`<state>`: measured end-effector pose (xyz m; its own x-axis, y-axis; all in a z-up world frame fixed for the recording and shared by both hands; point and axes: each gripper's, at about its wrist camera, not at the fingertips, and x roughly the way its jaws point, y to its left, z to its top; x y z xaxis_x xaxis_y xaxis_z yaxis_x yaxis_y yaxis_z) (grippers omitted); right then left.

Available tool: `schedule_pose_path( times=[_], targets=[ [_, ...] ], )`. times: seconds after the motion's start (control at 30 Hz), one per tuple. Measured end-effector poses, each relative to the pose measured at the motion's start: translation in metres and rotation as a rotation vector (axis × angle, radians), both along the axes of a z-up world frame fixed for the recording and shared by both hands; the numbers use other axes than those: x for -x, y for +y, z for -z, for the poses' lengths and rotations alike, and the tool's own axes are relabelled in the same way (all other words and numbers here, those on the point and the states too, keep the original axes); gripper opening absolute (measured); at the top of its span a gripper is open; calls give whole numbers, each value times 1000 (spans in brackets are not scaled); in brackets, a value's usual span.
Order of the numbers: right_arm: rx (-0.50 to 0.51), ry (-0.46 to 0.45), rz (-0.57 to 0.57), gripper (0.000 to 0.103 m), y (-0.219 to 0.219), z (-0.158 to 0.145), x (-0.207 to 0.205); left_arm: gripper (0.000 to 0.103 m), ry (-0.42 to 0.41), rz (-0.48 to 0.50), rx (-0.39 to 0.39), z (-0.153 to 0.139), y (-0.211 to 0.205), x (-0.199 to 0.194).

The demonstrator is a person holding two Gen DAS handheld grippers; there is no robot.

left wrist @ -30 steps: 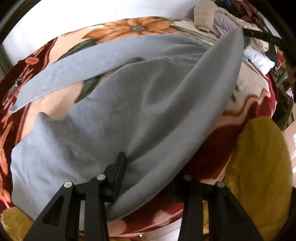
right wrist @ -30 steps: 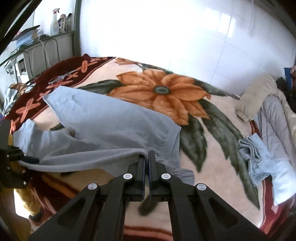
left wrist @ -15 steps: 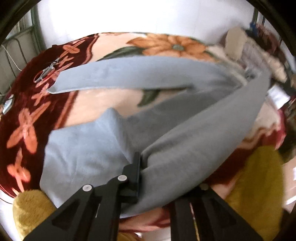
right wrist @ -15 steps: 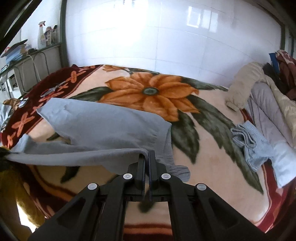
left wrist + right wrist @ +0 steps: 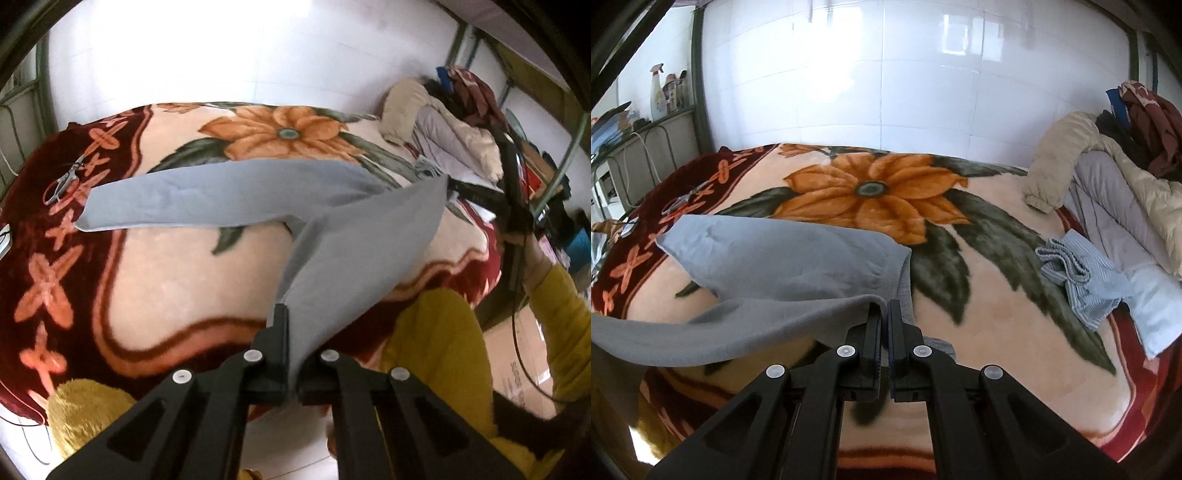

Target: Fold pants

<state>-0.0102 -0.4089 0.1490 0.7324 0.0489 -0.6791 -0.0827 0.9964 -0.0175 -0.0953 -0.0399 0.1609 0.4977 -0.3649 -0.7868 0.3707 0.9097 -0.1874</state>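
Grey pants (image 5: 229,192) lie on a flowered blanket (image 5: 177,280). One leg rests flat on the bed and shows in the right wrist view (image 5: 783,258). The other leg (image 5: 354,251) is lifted and stretched taut between both grippers. My left gripper (image 5: 291,347) is shut on the hem end of the lifted leg. My right gripper (image 5: 884,325) is shut on the waist end of that leg (image 5: 738,325), above the blanket (image 5: 997,317).
Scissors (image 5: 62,181) lie on the blanket's dark red border at the left. A striped blue garment (image 5: 1086,280) and a pile of bedding and clothes (image 5: 1108,177) sit at the right. A tiled wall (image 5: 886,74) stands behind the bed. The person's yellow sleeve (image 5: 554,314) is at the right.
Both grippers have risen and drawn back, lifting the near leg off the bed and pulling it taut. The cloth that covered the near blanket is now in the air.
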Motion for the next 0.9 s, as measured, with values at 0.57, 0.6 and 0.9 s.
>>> schedule_pose_path(
  times=[0.57, 0.6, 0.9],
  targets=[
    [40, 14, -77, 3, 25, -13, -51, 3, -67, -133, 26, -34, 41, -64],
    [55, 21, -84, 3, 28, -12, -61, 3, -75, -133, 14, -39, 41, -74],
    [94, 187, -103, 3, 35, 50, -173, 3, -3, -134, -132, -11, 39, -224]
  ],
)
